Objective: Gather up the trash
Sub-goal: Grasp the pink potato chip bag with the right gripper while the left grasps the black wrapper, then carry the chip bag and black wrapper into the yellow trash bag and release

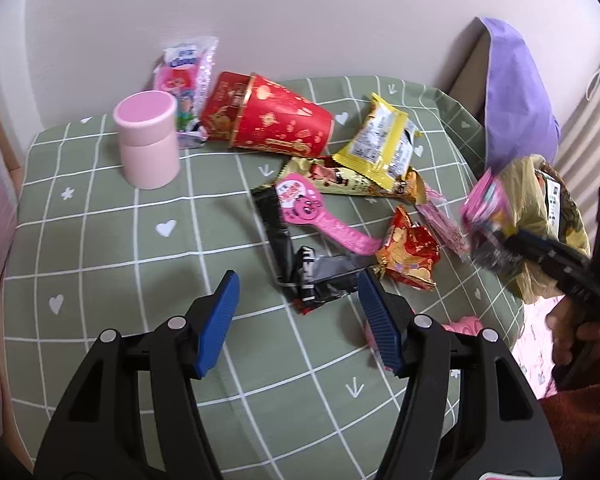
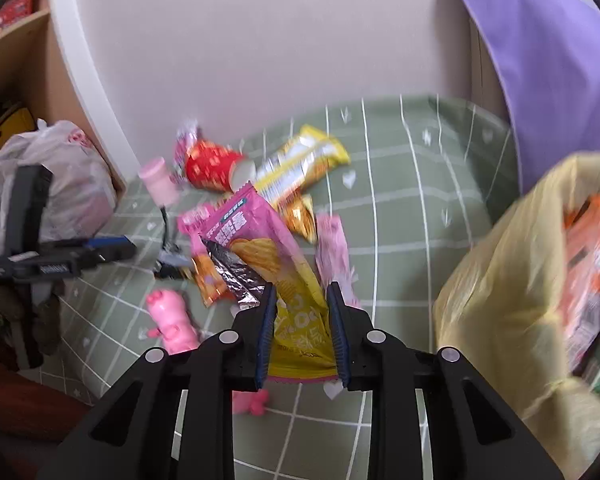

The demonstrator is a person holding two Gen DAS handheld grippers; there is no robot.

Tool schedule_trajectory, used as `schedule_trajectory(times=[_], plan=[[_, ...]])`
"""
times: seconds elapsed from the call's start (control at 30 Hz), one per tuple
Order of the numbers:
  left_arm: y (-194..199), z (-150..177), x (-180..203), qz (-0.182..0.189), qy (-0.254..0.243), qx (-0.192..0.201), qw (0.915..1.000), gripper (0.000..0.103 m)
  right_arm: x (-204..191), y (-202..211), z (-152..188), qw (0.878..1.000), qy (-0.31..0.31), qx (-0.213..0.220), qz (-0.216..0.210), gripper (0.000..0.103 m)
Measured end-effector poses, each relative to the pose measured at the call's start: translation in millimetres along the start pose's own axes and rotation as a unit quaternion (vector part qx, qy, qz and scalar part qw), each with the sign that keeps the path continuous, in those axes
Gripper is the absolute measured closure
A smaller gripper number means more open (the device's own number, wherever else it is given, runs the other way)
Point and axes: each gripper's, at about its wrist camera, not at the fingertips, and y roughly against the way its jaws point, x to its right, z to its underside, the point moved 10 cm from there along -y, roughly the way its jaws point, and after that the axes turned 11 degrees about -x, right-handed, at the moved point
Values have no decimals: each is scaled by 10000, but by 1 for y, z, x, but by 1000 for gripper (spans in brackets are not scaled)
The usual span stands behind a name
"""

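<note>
Right wrist view: your right gripper [image 2: 302, 292] clamps the pink-and-yellow chip bag [image 2: 268, 256]; your left gripper [image 1: 298, 286] hovers half-open, empty.

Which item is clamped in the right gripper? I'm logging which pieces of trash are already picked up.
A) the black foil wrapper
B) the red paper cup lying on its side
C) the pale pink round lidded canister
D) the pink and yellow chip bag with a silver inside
D: in the right wrist view the right gripper has both blue pads pressed on the pink and yellow chip bag, lifted above the green checked tablecloth.
</note>
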Motion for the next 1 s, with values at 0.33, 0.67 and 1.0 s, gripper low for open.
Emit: schedule_trajectory(times=[0.33, 0.67, 1.0], plan=[[-33, -2, 4, -209, 150, -262, 9993, 45, 4, 16, -6, 9998, -20, 112, 144, 78], [-24, -8, 22, -508, -163, 43, 9986, 84, 26, 41, -17, 9977, -388, 408, 365, 78], [85, -98, 77, -105, -551, 1548, 9863, 84, 34, 119, -67, 9871, -391, 1335, 794, 78]])
